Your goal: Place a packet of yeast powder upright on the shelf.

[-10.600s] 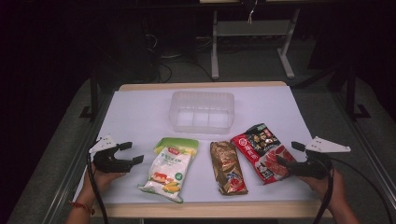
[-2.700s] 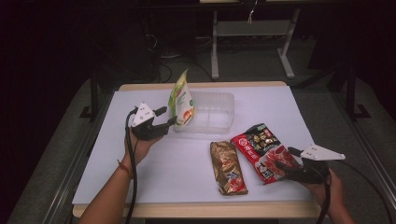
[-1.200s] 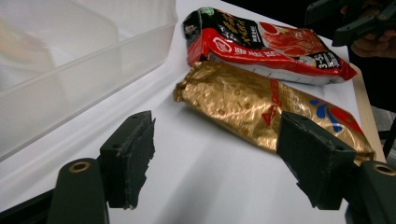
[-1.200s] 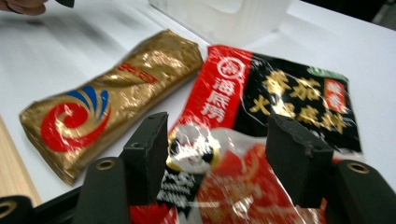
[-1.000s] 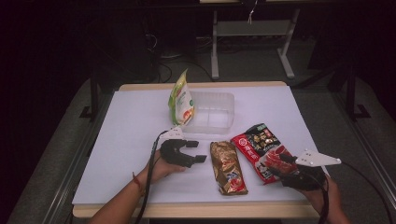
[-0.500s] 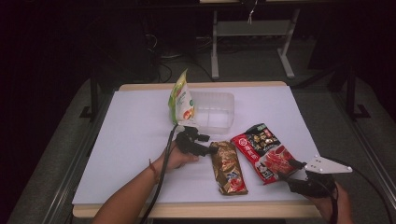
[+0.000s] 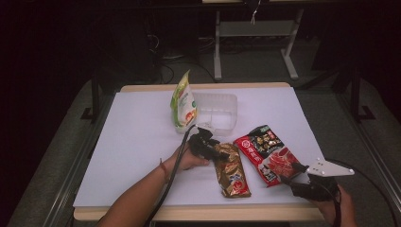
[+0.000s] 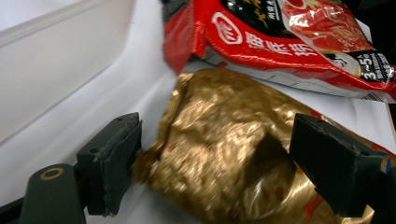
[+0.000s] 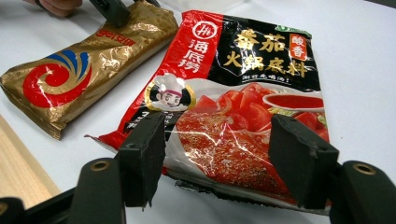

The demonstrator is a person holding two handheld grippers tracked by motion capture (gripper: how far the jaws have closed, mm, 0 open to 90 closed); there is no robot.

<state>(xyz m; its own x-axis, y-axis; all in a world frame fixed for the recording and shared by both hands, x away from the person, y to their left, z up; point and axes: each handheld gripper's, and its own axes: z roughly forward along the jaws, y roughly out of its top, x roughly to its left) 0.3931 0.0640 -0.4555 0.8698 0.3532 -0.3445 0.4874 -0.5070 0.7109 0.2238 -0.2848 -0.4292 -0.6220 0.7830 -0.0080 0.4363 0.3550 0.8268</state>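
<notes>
A gold snack packet (image 7: 231,170) lies flat at the table's front middle. My left gripper (image 7: 213,150) is open at its far end, one jaw on each side of the packet's top (image 8: 219,154). To its right lies a red and black soup-base packet (image 7: 267,153) (image 9: 243,107). My right gripper (image 7: 295,177) is open just short of that packet's near end, its jaws low over the table. A green and white pouch (image 7: 183,104) leans upright against the left wall of a clear plastic box (image 7: 222,106) at the back middle.
The white table top (image 7: 132,142) has bare room on its left half and far right. Its wooden front edge (image 7: 198,213) runs along the bottom. Dark floor and a metal stand (image 7: 250,33) lie beyond the table.
My left gripper let go of the green pouch at the box, came forward and right, and now straddles the gold packet's top. My right gripper drew back slightly toward the front edge.
</notes>
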